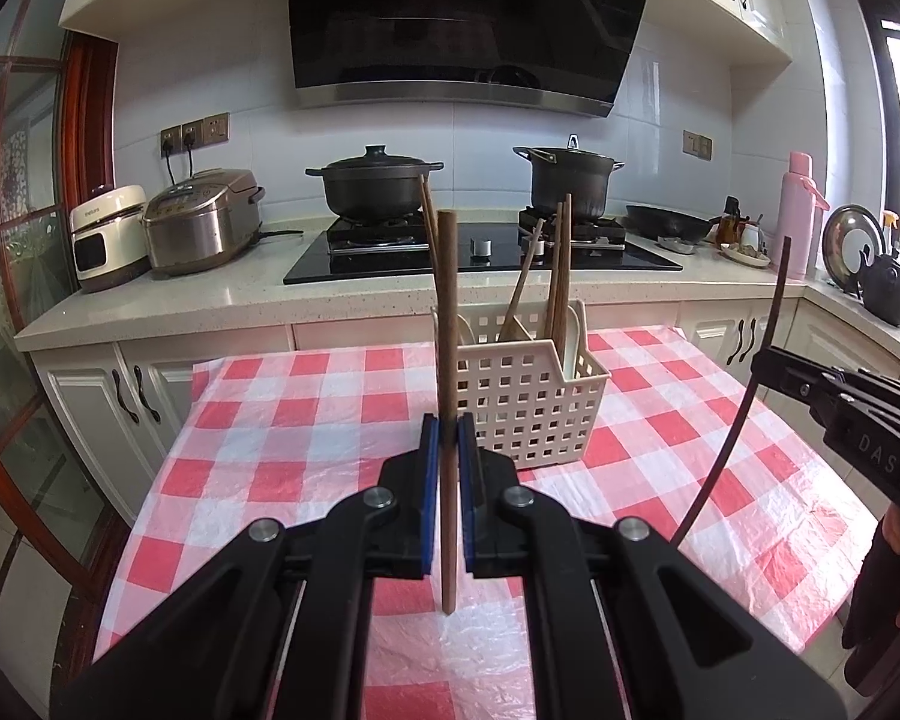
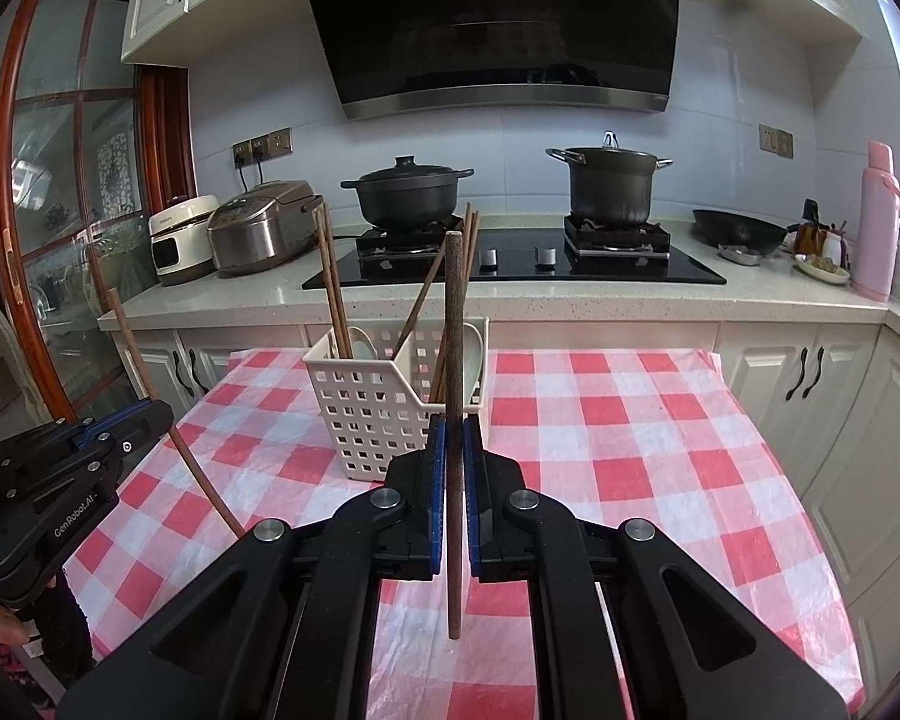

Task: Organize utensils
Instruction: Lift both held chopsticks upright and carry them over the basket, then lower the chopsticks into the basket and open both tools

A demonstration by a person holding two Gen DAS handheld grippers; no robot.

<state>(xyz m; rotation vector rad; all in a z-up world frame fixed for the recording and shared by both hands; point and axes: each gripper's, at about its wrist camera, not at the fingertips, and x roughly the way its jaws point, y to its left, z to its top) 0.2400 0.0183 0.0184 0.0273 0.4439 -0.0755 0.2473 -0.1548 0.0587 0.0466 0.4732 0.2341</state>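
A white slotted utensil basket (image 1: 528, 402) (image 2: 384, 414) stands on the checked table; it holds several wooden chopsticks and white spoons. My left gripper (image 1: 449, 432) is shut on an upright brown chopstick (image 1: 447, 324), held above the table just in front of the basket's left side. It also shows in the right wrist view (image 2: 144, 414) with its chopstick (image 2: 168, 420). My right gripper (image 2: 454, 432) is shut on another upright brown chopstick (image 2: 454, 330) in front of the basket's right side. It also shows in the left wrist view (image 1: 768, 369) with its chopstick (image 1: 750, 396).
The table has a red-and-white checked cloth (image 1: 282, 420) (image 2: 630, 438). Behind it is a counter with a stove (image 2: 510, 258), two black pots (image 2: 408, 189) (image 2: 612, 180), rice cookers (image 1: 204, 222), a wok (image 2: 738, 228) and a pink flask (image 2: 879, 222).
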